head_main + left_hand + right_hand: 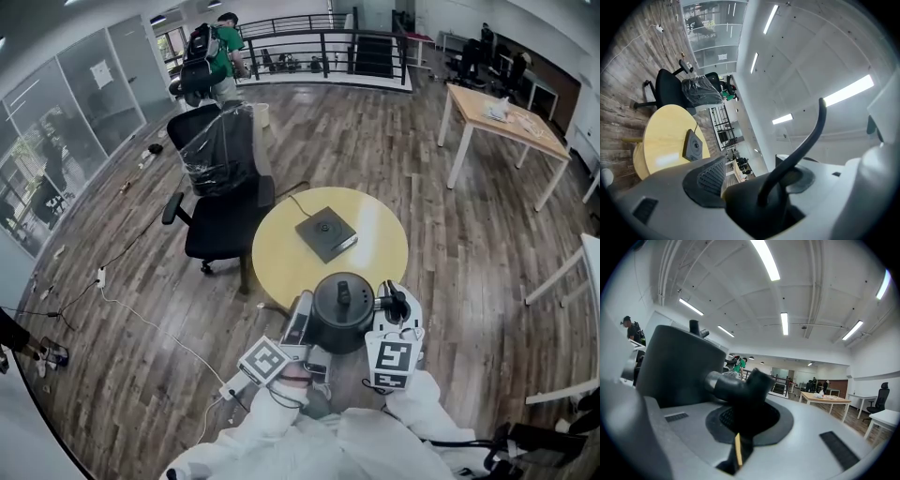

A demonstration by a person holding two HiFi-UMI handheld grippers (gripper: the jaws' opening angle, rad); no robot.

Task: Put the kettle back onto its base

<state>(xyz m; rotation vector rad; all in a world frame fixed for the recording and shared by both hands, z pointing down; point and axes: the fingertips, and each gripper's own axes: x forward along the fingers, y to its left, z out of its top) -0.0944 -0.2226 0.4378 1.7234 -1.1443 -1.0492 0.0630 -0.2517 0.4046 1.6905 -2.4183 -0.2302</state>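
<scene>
1. The black kettle (340, 314) is held up in the air over the near edge of the round yellow table (281, 253), close to the person's body. It is upright, with its lid knob on top.
2. The right hand-held gripper (393, 305) is clamped on the kettle's handle (740, 383). In the right gripper view the dark handle sits between the two pads, and the kettle body fills the space to the left of it.
3. The left hand-held gripper (302, 325) is on the opposite side of the kettle. In the left gripper view its jaws are closed on a dark part of the kettle, but I cannot tell which part.
4. The base (326, 233), a flat dark square, lies near the middle of the table, well apart from the kettle and with nothing on it. Its cord runs off the table's far edge.
5. A black office chair (220, 202) stands just beside the table on its far left, with clear plastic wrapped over its back.
6. A white cable (141, 319) trails over the wooden floor (441, 234) at the left.
7. Farther off, a long wooden table (506, 122) stands at the right, and a person (214, 56) with a backpack is near the railing.
</scene>
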